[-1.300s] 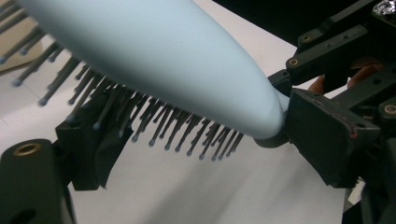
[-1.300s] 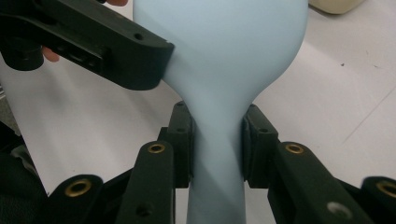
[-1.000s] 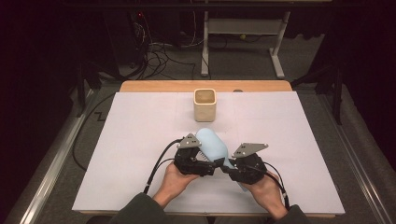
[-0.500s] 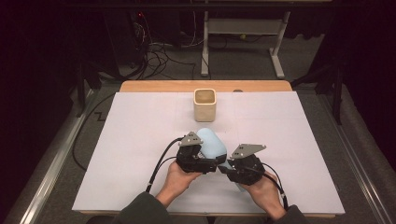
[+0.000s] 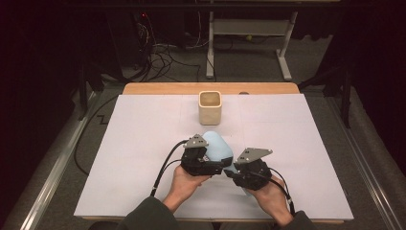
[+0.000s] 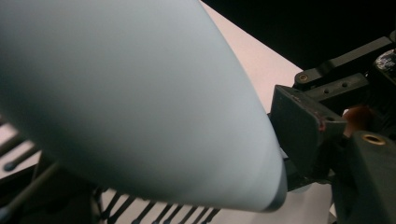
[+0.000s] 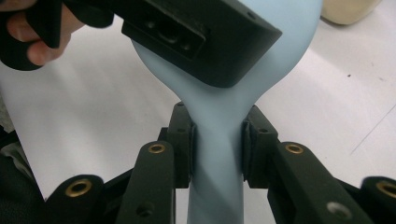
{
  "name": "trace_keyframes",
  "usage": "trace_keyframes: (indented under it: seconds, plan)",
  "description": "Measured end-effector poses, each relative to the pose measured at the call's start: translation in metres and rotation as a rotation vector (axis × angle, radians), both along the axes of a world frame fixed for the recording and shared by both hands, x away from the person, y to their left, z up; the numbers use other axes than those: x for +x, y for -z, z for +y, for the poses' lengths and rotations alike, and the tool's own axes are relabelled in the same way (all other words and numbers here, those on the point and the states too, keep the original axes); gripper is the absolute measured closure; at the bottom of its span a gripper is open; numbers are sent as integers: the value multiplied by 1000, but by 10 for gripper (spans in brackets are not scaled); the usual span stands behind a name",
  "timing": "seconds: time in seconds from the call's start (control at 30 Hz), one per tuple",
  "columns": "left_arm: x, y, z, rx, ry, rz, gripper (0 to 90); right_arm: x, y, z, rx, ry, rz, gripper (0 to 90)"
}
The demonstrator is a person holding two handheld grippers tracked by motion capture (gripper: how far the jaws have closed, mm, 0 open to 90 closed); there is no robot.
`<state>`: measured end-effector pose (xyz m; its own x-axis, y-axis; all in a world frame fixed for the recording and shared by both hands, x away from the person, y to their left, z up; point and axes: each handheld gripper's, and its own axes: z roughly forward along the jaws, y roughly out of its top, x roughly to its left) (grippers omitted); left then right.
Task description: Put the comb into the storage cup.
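From the high view I am seeing my left gripper (image 5: 221,165) and right gripper (image 5: 233,173) meeting near the front edge of the worktop (image 5: 139,143), about midway along it, both on a pale blue bottle-shaped object (image 5: 218,146) that is lying between them with its wide end pointing toward the far edge. A cream square cup (image 5: 210,107) is standing apart, near the middle of the far edge.

In the left gripper view the blue object's broad body (image 6: 140,98) is sitting right against the camera; I cannot tell how far those jaws are spread. The right gripper (image 6: 310,128) is showing beside it.

In the right gripper view my jaws are pressing on either side of the object's narrow neck (image 7: 217,140), closed firmly around it. The left gripper (image 7: 196,35) is lying across the wide part, and the cup (image 7: 350,10) is peeking in at the top corner.
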<state>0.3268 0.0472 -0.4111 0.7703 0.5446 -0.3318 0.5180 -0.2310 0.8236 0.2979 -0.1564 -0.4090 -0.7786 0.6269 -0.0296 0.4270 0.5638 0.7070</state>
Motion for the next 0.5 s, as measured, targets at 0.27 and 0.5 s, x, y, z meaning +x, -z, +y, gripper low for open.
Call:
trace_keyframes:
  seconds: [0.27, 0.5]
  plan:
    - [1, -3, 3, -42, 18, 29, 380, 2, 1, -1, -9, -7, -12, 703]
    - [-3, -10, 9, -66, 22, 45, 437, -1, -4, 2, 11, -9, -20, 703]
